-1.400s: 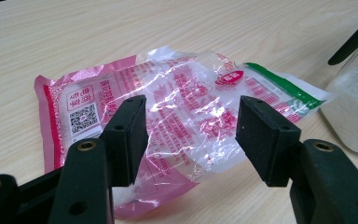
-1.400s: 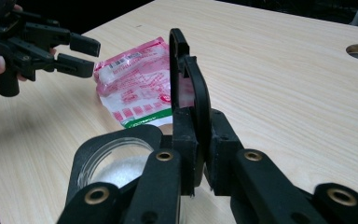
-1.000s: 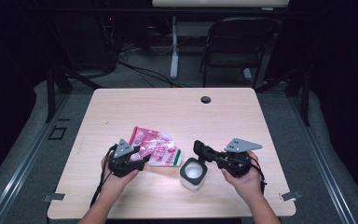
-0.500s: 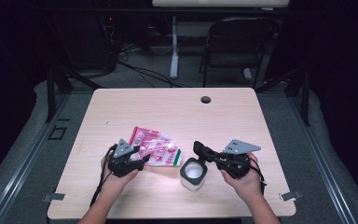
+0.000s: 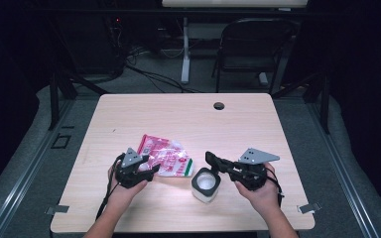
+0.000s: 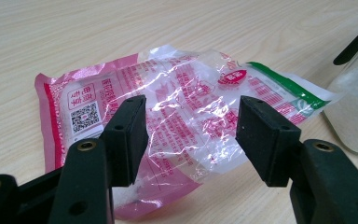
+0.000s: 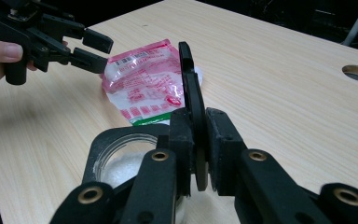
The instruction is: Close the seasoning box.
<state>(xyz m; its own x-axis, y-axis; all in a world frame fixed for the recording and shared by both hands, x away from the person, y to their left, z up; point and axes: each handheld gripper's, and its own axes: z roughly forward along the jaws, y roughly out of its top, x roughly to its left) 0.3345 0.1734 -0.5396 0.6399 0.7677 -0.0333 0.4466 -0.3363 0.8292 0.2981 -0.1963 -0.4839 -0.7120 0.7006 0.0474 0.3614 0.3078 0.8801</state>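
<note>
Here we see the right gripper (image 7: 196, 140) poised over the glass jar (image 5: 206, 184) of white granules, its jaws pressed on a thin black lid (image 7: 192, 93) held on edge above the jar's open mouth; these jaws have just been opening slightly, with the lid between the pads, which we judge to be the start of a release or a re-grip rather than a completed placement. The left gripper (image 6: 191, 130) rests with its jaws wide apart and nothing between them, just short of the crumpled pink packet (image 6: 168, 102) lying flat on the wooden table (image 5: 258, 124) beside the jar. Neither hand has shifted over the last second, so capping remains undone
</note>
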